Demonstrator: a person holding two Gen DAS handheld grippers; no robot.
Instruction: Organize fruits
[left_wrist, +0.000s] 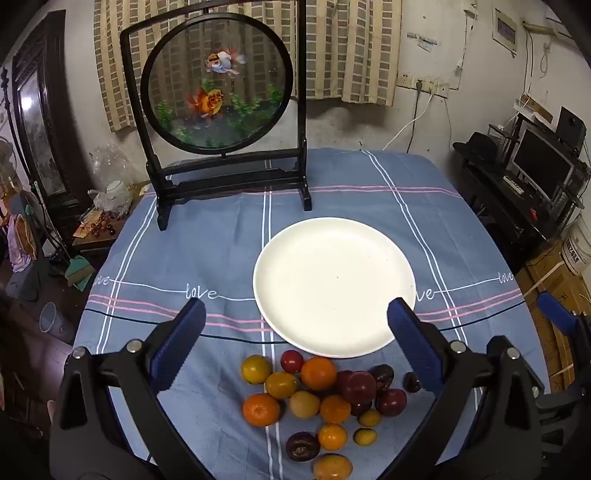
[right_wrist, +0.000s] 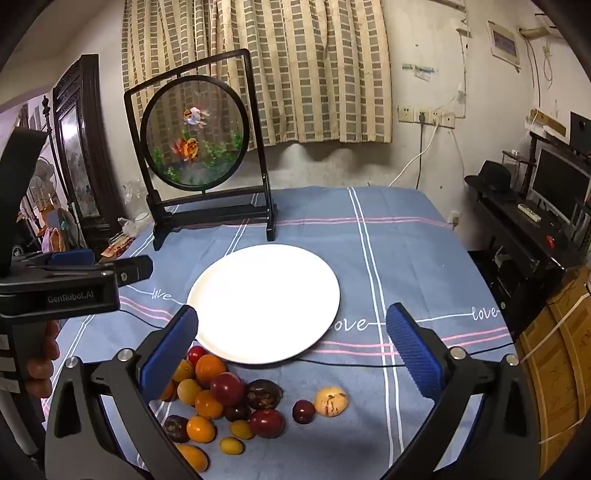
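A blue checked tablecloth (left_wrist: 221, 258) is covering the table. Left gripper (left_wrist: 295, 343) and right gripper (right_wrist: 291, 350) are both hovering wide open, holding nothing. Fruits (left_wrist: 317, 398) are lying heaped just near of the white plate (left_wrist: 334, 286), which is sitting bare.

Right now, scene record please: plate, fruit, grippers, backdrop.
plate: white plate, nothing on it
fruit: pile of fruit on the blue tablecloth, just in front of the plate; one pale spotted fruit lies apart
left gripper: open, holding nothing
right gripper: open, holding nothing
backdrop: goldfish screen behind the plate
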